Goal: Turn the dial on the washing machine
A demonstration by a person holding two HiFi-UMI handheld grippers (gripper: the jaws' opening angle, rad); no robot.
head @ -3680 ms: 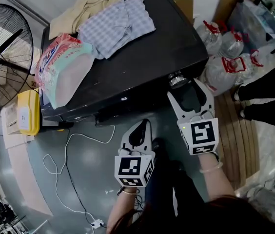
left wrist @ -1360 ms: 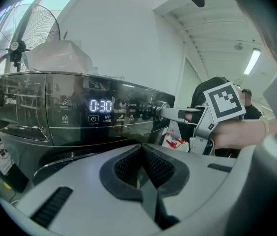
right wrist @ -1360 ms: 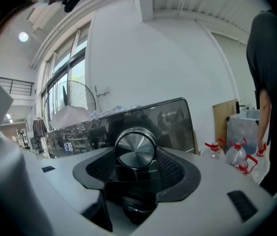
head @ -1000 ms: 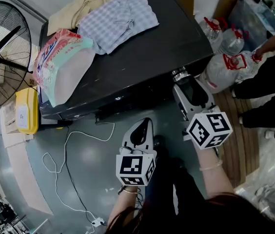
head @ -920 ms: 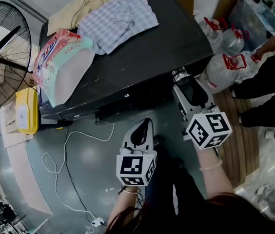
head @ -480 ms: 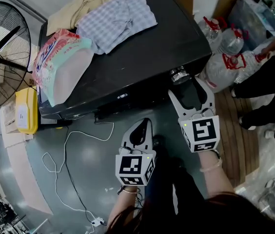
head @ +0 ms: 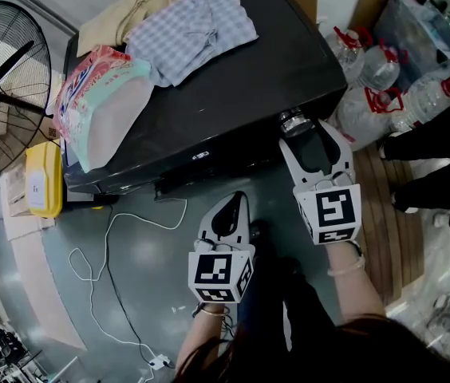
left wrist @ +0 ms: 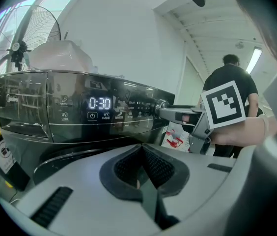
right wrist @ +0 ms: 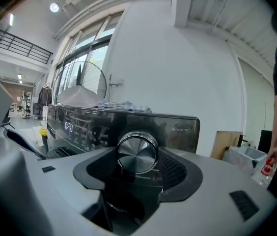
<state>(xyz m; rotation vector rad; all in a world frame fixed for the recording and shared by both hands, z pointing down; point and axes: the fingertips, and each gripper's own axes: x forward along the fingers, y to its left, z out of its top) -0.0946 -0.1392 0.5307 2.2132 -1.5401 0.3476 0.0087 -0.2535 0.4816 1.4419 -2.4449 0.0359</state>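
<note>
Washing machine [head: 233, 78]: dark, at the far side, with clothes [head: 189, 26] and a bag [head: 101, 102] on its top.
Right gripper [head: 303, 136]: at the machine's right front corner; its jaws have just been closing and the pads now press on the dial's rim.
Left gripper [head: 226, 212]: nearer and to the left, jaws together, holding nothing.
Dial [right wrist: 137, 153]: silver, at the right end of the front panel [right wrist: 128, 124], between the right gripper's jaws.
</note>
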